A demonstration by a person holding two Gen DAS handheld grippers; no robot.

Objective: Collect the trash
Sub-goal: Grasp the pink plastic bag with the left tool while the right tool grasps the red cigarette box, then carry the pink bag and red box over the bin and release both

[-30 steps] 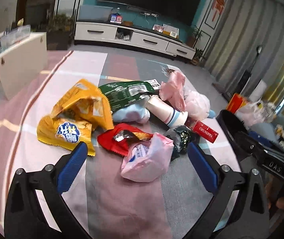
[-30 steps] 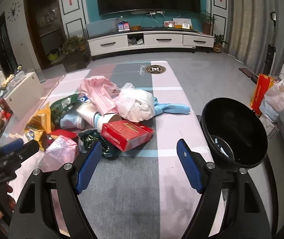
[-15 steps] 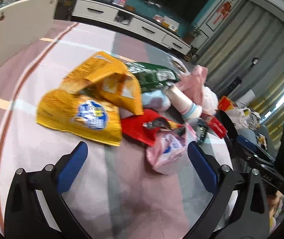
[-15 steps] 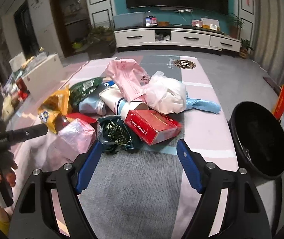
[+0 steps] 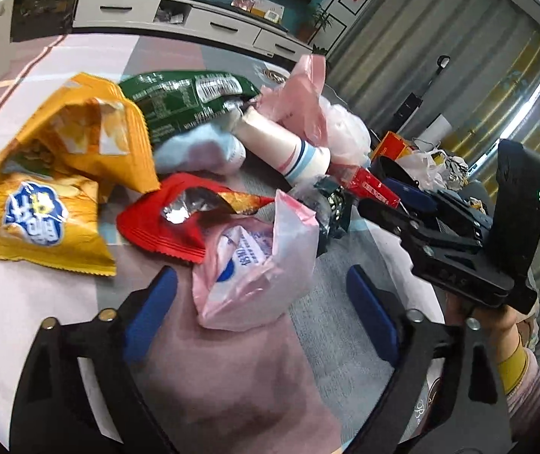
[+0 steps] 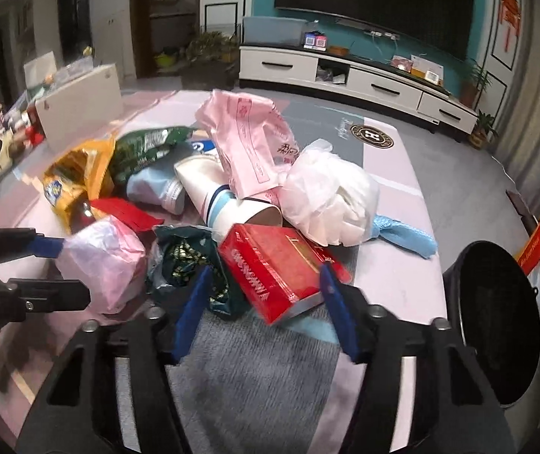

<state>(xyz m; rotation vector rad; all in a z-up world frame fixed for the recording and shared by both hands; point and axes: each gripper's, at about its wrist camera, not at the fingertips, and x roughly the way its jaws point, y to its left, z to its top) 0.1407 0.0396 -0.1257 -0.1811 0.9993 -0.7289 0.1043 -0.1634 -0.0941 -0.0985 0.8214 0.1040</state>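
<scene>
At the centre of the left wrist view, a crumpled pink plastic bag [image 5: 255,265] is being straddled by the left gripper [image 5: 260,304], whose blue fingers have been narrowing but are not touching it. At the centre of the right wrist view, a red carton [image 6: 270,268] is being framed by the right gripper [image 6: 264,308], its closing fingers beside the carton's lower corners, contact unclear. A black bin [image 6: 497,321] is seen at the right edge.

Red box [image 6: 270,270] (gold-edged) — blue tongs [image 6: 264,310]
</scene>
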